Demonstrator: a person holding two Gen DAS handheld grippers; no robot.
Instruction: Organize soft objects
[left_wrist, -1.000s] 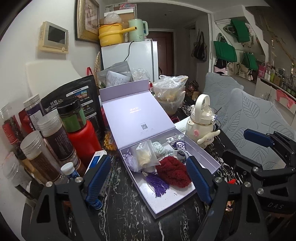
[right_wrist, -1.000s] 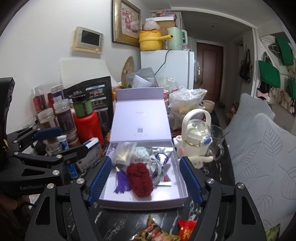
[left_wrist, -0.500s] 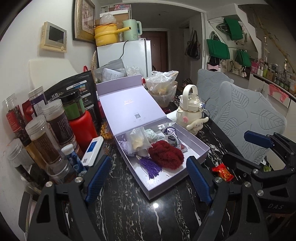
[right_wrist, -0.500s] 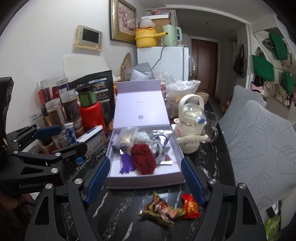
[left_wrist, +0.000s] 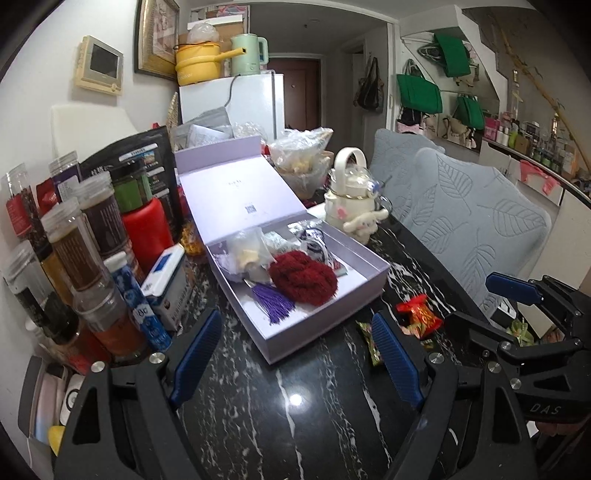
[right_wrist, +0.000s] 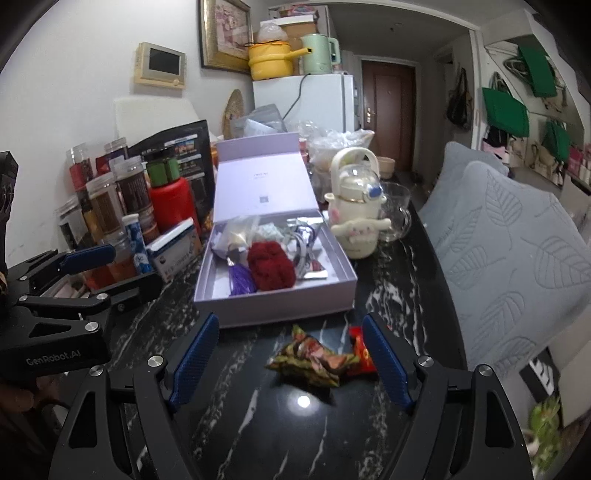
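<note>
An open lavender box (left_wrist: 314, 338) (right_wrist: 273, 312) lies on the black marble table, its lid leaning back. Inside are a dark red woolly bundle (left_wrist: 303, 282) (right_wrist: 269, 269), a purple tassel (left_wrist: 273, 304) (right_wrist: 242, 282), a clear bag with pale contents (left_wrist: 247, 251) and some wrapped bits. My left gripper (left_wrist: 295, 350) stands open over bare table, short of the box's near corner. My right gripper (right_wrist: 291, 354) is open too. A green sweet wrapper (right_wrist: 310, 360) lies on the table between its fingers, and a red wrapper (right_wrist: 360, 354) sits by its right finger.
Jars and bottles (left_wrist: 85, 236) crowd the left edge, with a red flask (right_wrist: 171, 205) and a blue-white carton (left_wrist: 168, 284). A cream kettle with a plush toy (right_wrist: 356, 218) and a glass cup (right_wrist: 397, 214) stand right of the box. Grey leaf-patterned chair backs (right_wrist: 517, 251) line the right.
Both grippers have drawn back from the box and sunk a little, so the box looks farther off. The sweet wrappers on the table have come into view.
</note>
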